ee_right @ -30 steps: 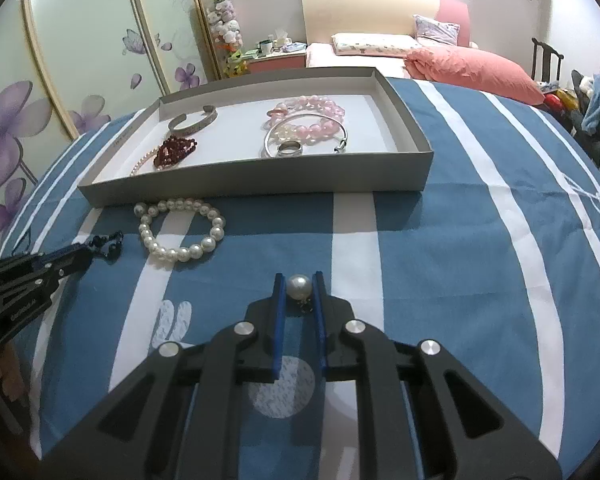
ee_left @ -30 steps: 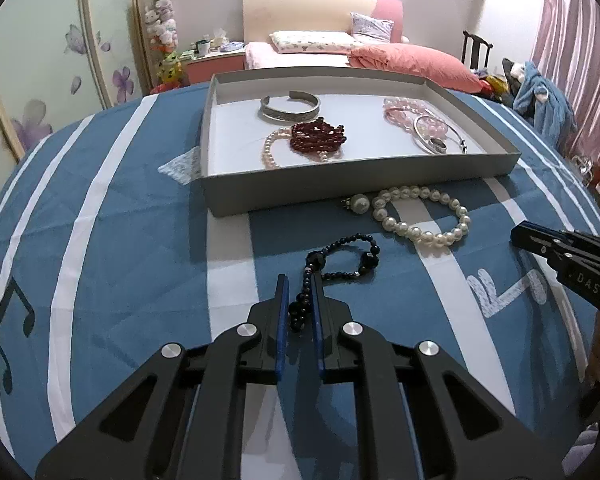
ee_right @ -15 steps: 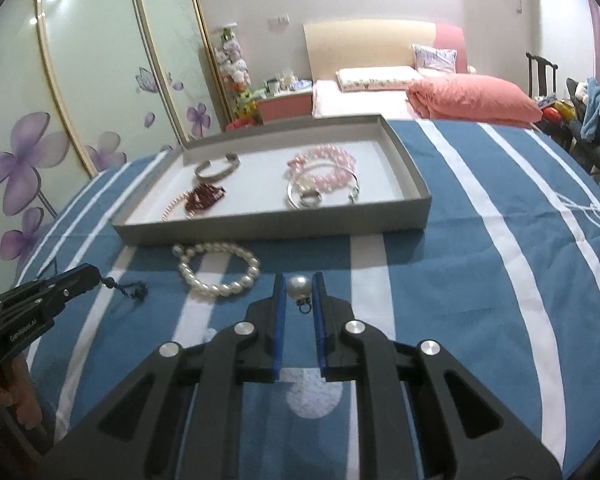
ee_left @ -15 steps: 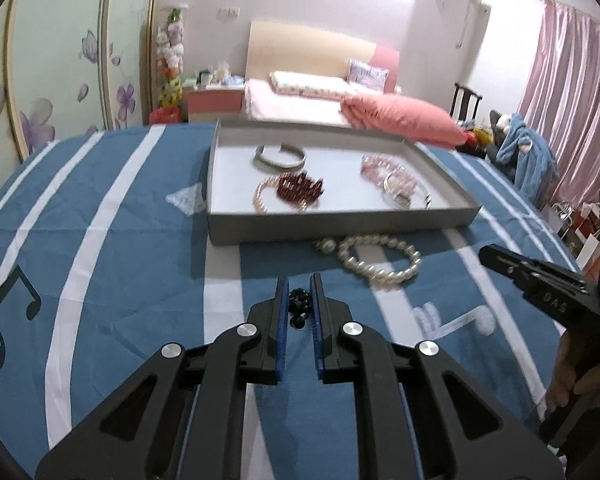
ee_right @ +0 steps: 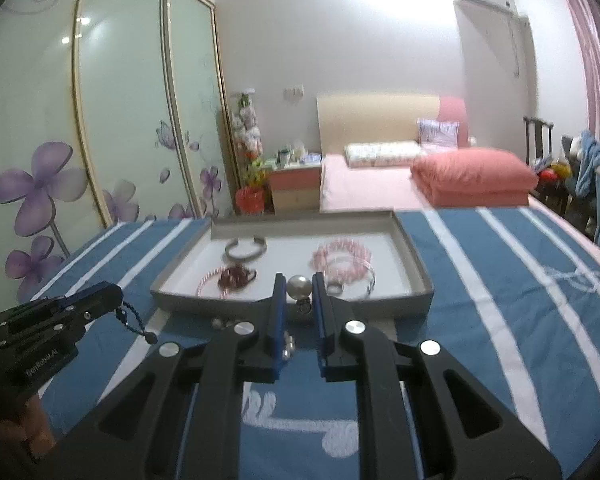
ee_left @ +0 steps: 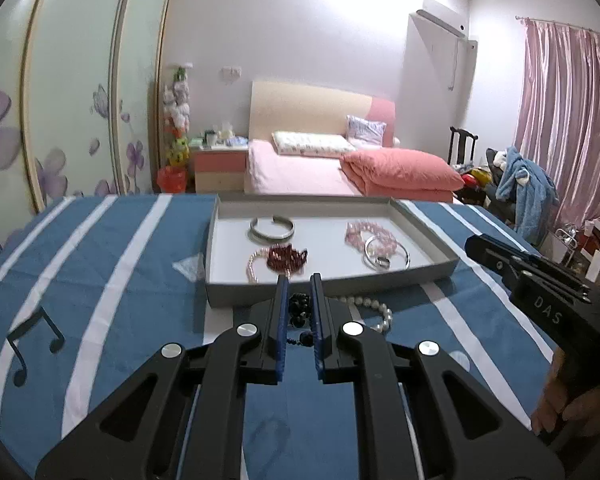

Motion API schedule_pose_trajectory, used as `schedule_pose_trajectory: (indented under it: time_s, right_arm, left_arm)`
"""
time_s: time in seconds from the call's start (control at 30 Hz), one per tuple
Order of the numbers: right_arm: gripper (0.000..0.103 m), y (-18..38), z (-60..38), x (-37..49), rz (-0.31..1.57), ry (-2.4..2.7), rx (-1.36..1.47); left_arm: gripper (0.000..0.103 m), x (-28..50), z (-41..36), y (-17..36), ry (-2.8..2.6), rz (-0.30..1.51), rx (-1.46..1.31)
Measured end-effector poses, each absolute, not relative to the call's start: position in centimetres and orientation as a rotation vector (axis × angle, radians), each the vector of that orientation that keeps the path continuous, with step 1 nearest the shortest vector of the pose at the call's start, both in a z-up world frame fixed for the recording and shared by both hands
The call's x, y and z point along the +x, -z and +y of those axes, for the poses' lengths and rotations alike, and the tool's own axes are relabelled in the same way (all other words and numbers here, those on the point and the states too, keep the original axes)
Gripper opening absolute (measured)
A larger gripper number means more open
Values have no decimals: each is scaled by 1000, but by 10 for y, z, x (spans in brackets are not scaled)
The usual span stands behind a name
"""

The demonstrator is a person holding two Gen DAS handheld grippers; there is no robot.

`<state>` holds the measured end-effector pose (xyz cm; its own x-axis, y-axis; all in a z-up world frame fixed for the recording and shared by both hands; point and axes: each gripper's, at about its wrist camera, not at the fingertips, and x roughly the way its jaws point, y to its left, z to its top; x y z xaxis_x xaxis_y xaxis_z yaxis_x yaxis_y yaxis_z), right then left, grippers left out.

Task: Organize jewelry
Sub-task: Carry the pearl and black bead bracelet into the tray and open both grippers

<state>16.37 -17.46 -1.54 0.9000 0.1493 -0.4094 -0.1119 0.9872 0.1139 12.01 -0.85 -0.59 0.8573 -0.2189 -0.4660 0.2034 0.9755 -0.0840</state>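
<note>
Two grippers pinch jewelry above the blue striped bedspread: the left gripper holds a black bead bracelet, the right gripper a large pearl. Beyond lies a white pearl bracelet, then the grey tray with a silver bangle.

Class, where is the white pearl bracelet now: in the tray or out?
Out. The pearl bracelet lies on the striped cloth before the tray.

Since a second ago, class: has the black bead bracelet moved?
Yes. The black bead bracelet has risen off the blue striped cloth, dangling from the left tongs, nearer the grey tray.
</note>
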Motion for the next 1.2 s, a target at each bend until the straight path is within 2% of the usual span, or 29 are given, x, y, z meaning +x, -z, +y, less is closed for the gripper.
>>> schedule_pose_trajectory:
  time_s: [0.5, 0.97, 1.2]
  right_arm:
    - [14, -10, -168, 159, 250, -64, 31]
    - [14, -13, -175, 173, 226, -48, 34]
    - [14, -13, -180, 207, 265, -57, 67]
  left_arm:
    - [11, 125, -23, -11, 168, 365, 12]
    - [11, 142, -23, -16, 154, 343, 12]
    - [11, 166, -24, -14, 170, 356, -1]
